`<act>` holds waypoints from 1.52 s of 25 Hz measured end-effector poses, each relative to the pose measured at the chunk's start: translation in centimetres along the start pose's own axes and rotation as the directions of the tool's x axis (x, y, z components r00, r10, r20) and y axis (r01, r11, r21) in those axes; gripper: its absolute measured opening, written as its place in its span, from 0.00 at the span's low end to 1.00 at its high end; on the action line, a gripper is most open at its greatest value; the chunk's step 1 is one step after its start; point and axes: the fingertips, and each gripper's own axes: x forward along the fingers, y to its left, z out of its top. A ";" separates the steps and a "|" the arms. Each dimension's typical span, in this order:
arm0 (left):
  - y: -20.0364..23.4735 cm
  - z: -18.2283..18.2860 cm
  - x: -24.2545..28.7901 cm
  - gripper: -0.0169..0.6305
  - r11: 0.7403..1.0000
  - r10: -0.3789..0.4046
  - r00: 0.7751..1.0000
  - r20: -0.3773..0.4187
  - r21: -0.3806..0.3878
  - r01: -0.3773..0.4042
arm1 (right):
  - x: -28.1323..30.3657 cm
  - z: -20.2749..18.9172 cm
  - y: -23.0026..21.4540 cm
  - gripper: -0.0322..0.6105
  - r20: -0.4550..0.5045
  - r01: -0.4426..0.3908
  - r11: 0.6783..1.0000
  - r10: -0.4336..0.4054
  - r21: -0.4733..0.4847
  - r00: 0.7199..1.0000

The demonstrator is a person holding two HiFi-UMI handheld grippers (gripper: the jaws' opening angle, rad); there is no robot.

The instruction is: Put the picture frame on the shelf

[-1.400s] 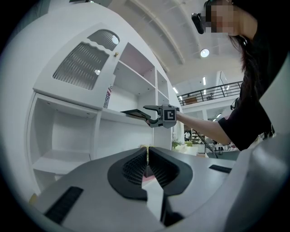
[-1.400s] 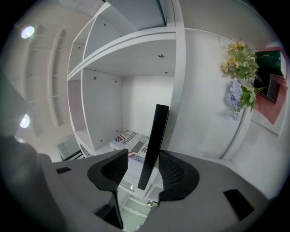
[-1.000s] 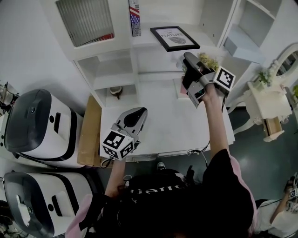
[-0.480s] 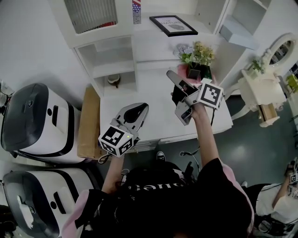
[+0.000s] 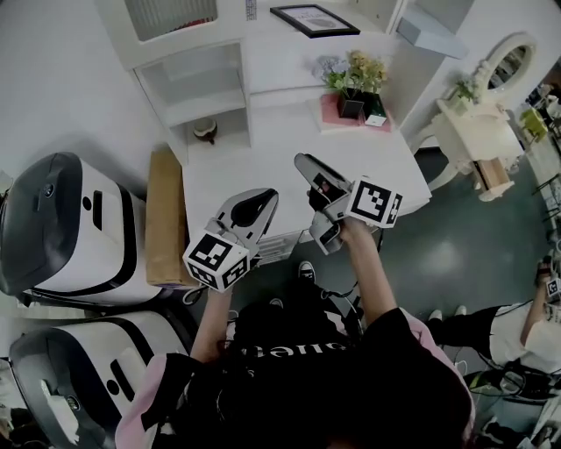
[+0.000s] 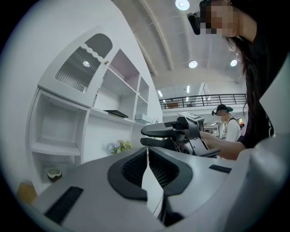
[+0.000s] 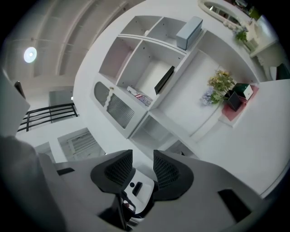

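Head view, with both gripper views. The picture frame [image 5: 314, 19], black-edged, is seen on an upper ledge of the white shelf [image 5: 272, 61], at about 12 o'clock from both grippers and well apart from them; in the right gripper view the same frame [image 7: 164, 79] appears edge-on inside an open compartment. The left gripper [image 5: 266, 198] is held over the near edge of the white table [image 5: 263, 145], pointing toward 1 o'clock; its jaws are seen pressed together but for a sliver, with nothing between them [image 6: 147, 150]. The right gripper [image 5: 302, 160] is held at 3 o'clock of the left one, near it but apart, pointing toward 11 o'clock; its jaws have just been closing, yet a clear gap is left between the pads and nothing is held [image 7: 142, 157]. A potted plant [image 5: 355, 81] is set on a pink base at the table's far side, at 1 o'clock of the right gripper. A cardboard box [image 5: 162, 219] stands at 9 o'clock, just beside the table.
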 end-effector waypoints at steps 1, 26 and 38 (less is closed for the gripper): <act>-0.2 -0.1 -0.4 0.06 1.000 -0.001 1.000 0.000 -0.007 0.001 | -0.3 -0.6 0.1 0.28 0.005 0.015 1.000 -0.015 -0.001 1.000; -9.1 -2.2 -2.4 0.06 0.977 0.204 0.979 -0.012 -0.057 -0.204 | -12.0 -7.2 0.5 0.16 -0.110 0.071 0.944 -0.112 -0.321 0.988; -15.1 -3.6 -3.7 0.06 0.957 0.280 0.959 -0.040 -0.070 -0.282 | -16.8 -9.7 1.5 0.15 -0.174 -0.009 0.940 -0.053 -0.341 0.983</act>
